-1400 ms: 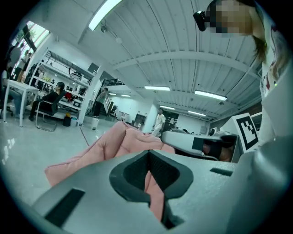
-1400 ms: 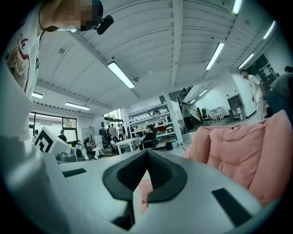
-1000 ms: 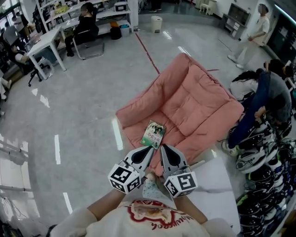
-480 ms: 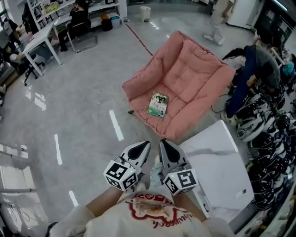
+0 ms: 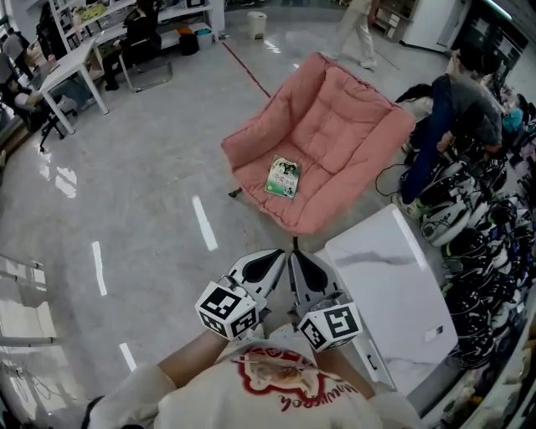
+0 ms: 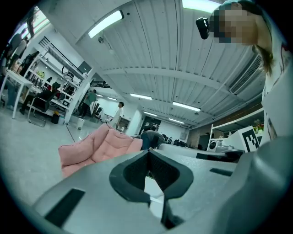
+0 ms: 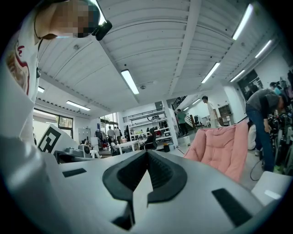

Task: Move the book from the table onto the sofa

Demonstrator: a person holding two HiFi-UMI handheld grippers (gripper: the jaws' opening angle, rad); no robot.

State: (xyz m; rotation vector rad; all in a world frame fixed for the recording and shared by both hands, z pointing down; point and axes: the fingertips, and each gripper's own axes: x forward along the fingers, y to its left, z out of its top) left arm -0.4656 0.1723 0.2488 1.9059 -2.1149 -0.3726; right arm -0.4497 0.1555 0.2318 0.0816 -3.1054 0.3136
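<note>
The book (image 5: 283, 177), green-covered, lies flat on the seat of the pink sofa (image 5: 335, 126). The white table (image 5: 394, 293) stands just in front of the sofa, at my right, with nothing on its top. My left gripper (image 5: 275, 255) and right gripper (image 5: 295, 256) are held side by side close to my chest, well short of the sofa and apart from the book. Both are shut with nothing between the jaws. In the left gripper view the left gripper (image 6: 149, 153) points level past the sofa (image 6: 98, 146). In the right gripper view the right gripper (image 7: 147, 154) has the sofa (image 7: 219, 146) at its right.
A person in dark clothes (image 5: 452, 100) bends over beside the sofa's right side. A heap of dark helmets and gear (image 5: 486, 251) lines the right edge. Desks with seated people (image 5: 75, 67) and a bin (image 5: 257, 23) stand far off on the grey floor.
Both grippers have drawn back from the sofa, still shut and empty. The book stays on the seat, now farther away, and the white table has come fully into view.
</note>
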